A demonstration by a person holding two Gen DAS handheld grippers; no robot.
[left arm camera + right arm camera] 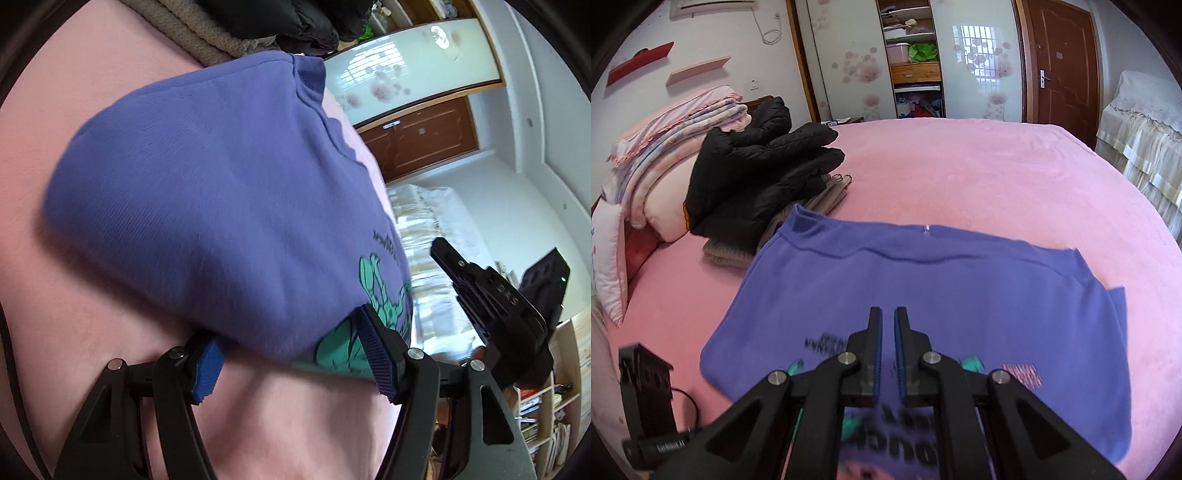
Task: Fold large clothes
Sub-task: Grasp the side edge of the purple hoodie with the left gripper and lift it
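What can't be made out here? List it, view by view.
- Left wrist view: whether the left gripper pinches the purple sweatshirt; the cloth drapes over the fingers.
- Right wrist view: the sweatshirt's printed words, smeared by motion blur and partly behind the right gripper.
- Right wrist view: the near hem, cut off by the bottom edge.
- Both views: the knitted garment, mostly buried under the black jacket.

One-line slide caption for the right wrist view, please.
Right gripper, jaws nearly shut and empty, above a folded purple printed sweatshirt on a pink bedspread, beside a black puffer jacket.
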